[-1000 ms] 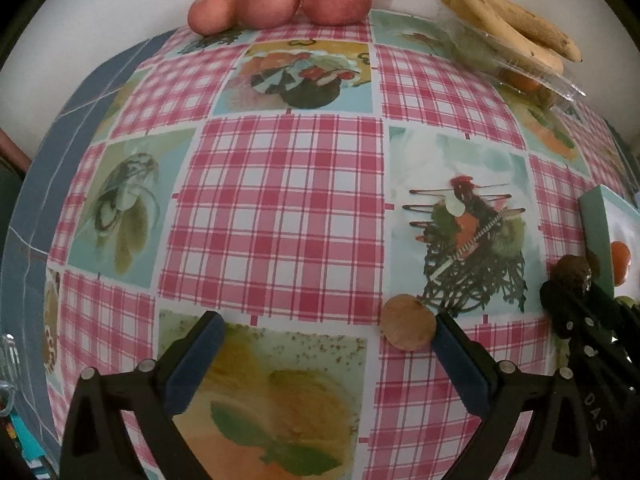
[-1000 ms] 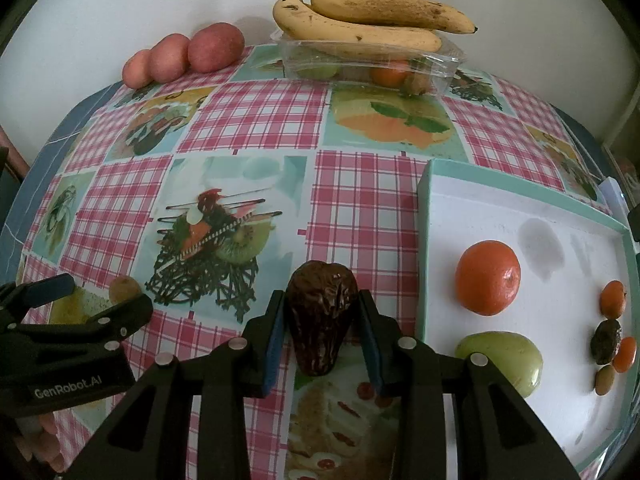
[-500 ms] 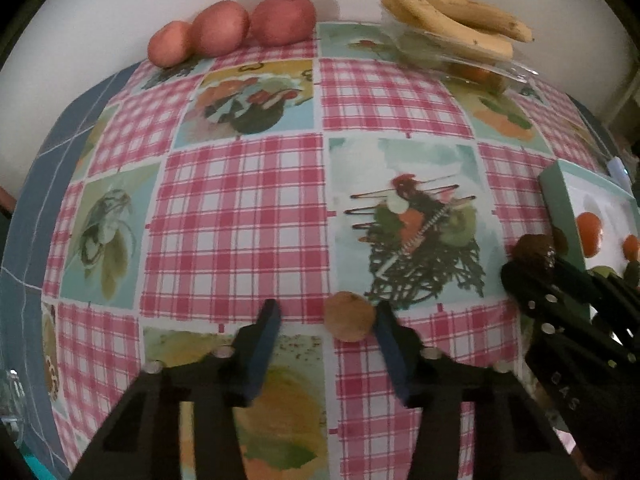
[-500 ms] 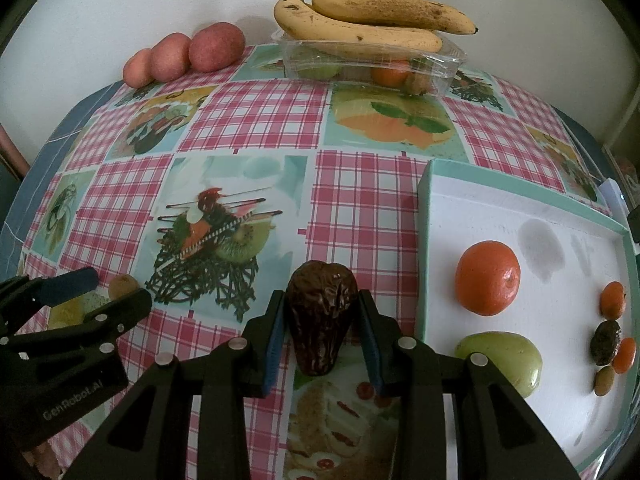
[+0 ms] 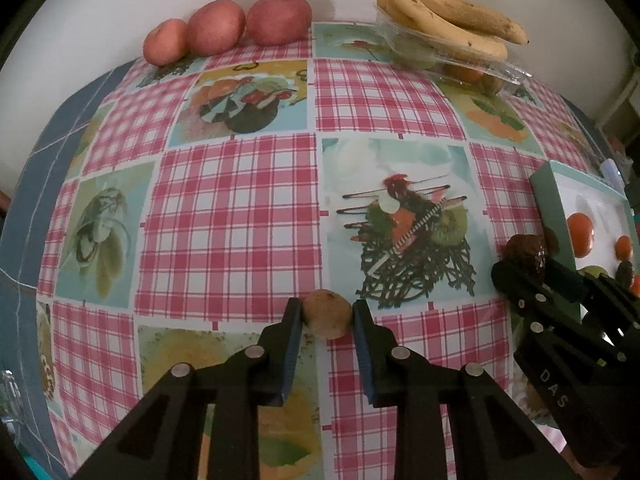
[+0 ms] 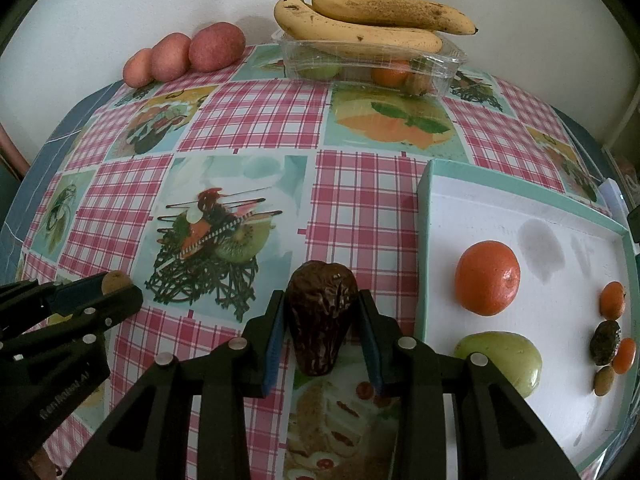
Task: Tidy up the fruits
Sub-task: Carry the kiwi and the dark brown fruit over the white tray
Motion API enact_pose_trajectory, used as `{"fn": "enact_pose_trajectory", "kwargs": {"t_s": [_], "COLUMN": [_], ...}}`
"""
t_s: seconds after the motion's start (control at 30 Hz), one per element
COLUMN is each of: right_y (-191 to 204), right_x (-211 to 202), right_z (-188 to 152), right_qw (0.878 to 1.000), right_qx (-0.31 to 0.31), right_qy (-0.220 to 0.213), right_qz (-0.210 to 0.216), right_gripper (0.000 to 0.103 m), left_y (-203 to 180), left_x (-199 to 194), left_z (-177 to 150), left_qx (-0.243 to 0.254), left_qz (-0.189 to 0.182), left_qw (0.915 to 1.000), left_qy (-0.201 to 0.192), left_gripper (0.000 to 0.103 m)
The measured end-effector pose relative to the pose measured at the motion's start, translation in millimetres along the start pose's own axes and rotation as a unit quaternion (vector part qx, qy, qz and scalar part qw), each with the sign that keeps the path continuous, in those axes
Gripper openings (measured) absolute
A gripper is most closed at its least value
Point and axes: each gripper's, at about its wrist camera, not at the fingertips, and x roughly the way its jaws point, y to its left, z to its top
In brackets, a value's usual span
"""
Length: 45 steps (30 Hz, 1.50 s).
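the left gripper has just been closing and its blue pads now press both sides of a small round tan fruit, which sits on the checked tablecloth right at the fingertips. the right gripper is clamped on a dark wrinkled fruit that juts out past its tips, just left of the white tray. in that tray lie an orange and a green fruit. farther back, against the wall, bananas rest on a clear box beside three red potatoes.

Both grippers' jaws clamped shut
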Motion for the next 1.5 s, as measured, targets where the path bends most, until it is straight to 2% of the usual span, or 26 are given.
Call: {"fn": "enact_pose_trajectory", "kwargs": {"t_s": [0.17, 0.47, 0.9, 1.03, 1.13, 1.27, 1.5], "right_y": [0, -7, -39, -68, -102, -147, -205], "right_x": [-2, -27, -79, -91, -98, -102, -111], "right_z": [-1, -6, -21, -23, -27, -39, -62], "right_qw": [1.0, 1.0, 0.998, 0.997, 0.993, 0.985, 0.97], "right_qx": [-0.003, -0.001, 0.028, 0.061, 0.1, 0.151, 0.221], "right_qy": [0.004, -0.009, -0.045, -0.05, -0.054, -0.051, -0.05], "right_qz": [-0.003, 0.004, 0.017, 0.007, -0.02, -0.06, -0.094], "right_gripper": [0.036, 0.036, 0.036, 0.036, 0.036, 0.036, 0.036], "left_y": [8, 12, -28, -53, -79, -117, -178], "left_x": [-5, -43, -88, -97, -100, -95, -82], "left_z": [-1, -2, -1, -4, -8, -15, -36], "left_qx": [-0.013, -0.021, 0.009, 0.038, 0.07, 0.117, 0.19], "left_qz": [-0.012, -0.011, -0.015, -0.024, -0.033, -0.056, -0.101], "left_qw": [0.9998, 0.9989, 0.9961, 0.9943, 0.9923, 0.988, 0.9753], "left_qy": [-0.002, -0.04, -0.086, -0.097, -0.097, -0.084, -0.051], "left_gripper": [0.027, 0.027, 0.027, 0.027, 0.027, 0.027, 0.027]}}
